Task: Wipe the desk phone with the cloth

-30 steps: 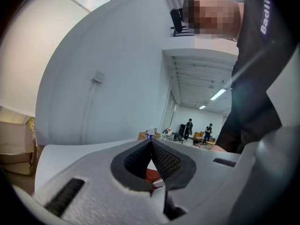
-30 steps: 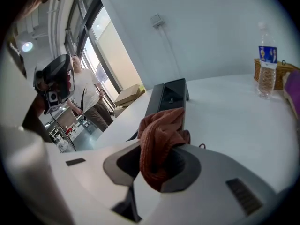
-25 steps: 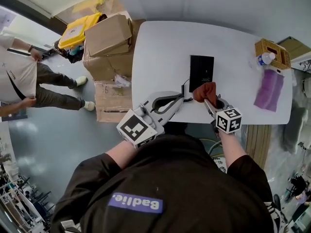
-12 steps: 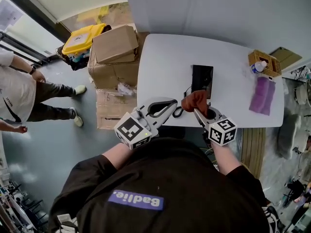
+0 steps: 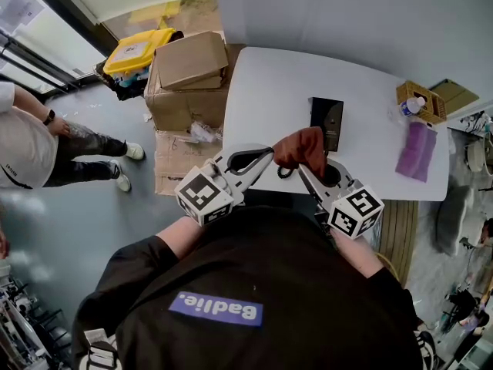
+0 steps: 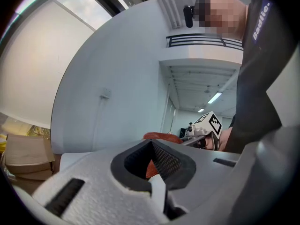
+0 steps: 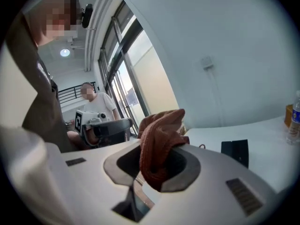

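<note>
The black desk phone (image 5: 326, 121) lies flat near the middle of the white table (image 5: 269, 83); the right gripper view shows the phone (image 7: 235, 150) low at right. My right gripper (image 5: 307, 168) is shut on a rust-brown cloth (image 5: 302, 148), and the cloth (image 7: 158, 139) bunches up out of its jaws. It is held above the table's near edge, short of the phone. My left gripper (image 5: 266, 154) is shut, its tip right beside the cloth. Past its closed jaws the cloth (image 6: 161, 136) shows, and I cannot tell whether they touch.
A black coiled cord (image 5: 286, 173) hangs at the table's near edge. A wicker basket (image 5: 420, 97) with a bottle and a purple cloth (image 5: 416, 151) sit at the right end. Cardboard boxes (image 5: 189, 75) and a yellow bin (image 5: 135, 50) stand left of the table. A person (image 5: 31, 141) stands far left.
The right gripper has carried the cloth left and up, away from the phone. The left gripper's tip has closed in on the cloth. Both stay shut.
</note>
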Available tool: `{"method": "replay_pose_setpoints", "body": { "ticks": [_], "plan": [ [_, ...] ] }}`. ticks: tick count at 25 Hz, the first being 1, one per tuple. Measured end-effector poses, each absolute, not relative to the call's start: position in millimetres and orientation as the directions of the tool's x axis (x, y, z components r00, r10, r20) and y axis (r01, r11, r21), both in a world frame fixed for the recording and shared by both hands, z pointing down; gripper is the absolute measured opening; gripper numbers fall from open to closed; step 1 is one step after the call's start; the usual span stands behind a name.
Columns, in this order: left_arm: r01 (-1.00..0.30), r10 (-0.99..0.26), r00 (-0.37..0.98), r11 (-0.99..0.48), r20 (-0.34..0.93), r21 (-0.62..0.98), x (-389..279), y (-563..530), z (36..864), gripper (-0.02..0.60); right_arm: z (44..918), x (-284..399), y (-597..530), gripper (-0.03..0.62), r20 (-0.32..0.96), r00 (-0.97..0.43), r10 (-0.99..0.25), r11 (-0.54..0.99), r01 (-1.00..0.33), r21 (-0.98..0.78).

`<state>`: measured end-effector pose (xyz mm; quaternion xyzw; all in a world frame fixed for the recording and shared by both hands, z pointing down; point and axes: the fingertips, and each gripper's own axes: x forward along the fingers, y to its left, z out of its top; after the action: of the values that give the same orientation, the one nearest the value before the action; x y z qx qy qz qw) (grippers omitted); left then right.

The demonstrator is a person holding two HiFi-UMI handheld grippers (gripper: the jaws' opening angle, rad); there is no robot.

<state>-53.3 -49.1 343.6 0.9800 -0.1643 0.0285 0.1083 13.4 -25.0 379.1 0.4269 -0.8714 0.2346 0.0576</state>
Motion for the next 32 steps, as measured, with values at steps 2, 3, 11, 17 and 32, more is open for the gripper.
{"method": "replay_pose_setpoints", "body": {
  "ticks": [2,3,11,17,32],
  "plan": [
    [-0.322,-0.312,0.947,-0.926,0.080,0.196,-56,-49,345,0.015,370,5,-26,0.095,0.279,-0.641,-0.715,0.543,-0.760,-0.356],
    [-0.316,-0.307,0.949,-0.929,0.075,0.192,-57,-48,346,0.015,367,2,-27,0.095,0.272,-0.645,-0.714,0.549,-0.757,-0.354],
    [-0.322,-0.313,0.947,-0.926,0.074,0.196,-64,-45,347,0.015,360,-11,-27,0.095,0.251,-0.663,-0.706,0.574,-0.742,-0.346],
    [-0.335,-0.325,0.942,-0.920,0.083,0.204,-67,-46,344,0.015,356,-16,-27,0.094,0.251,-0.670,-0.699,0.597,-0.739,-0.313],
    [-0.320,-0.314,0.947,-0.927,0.062,0.196,-68,-44,345,0.015,358,-19,-29,0.094,0.272,-0.677,-0.684,0.606,-0.735,-0.306]
  ]
}}
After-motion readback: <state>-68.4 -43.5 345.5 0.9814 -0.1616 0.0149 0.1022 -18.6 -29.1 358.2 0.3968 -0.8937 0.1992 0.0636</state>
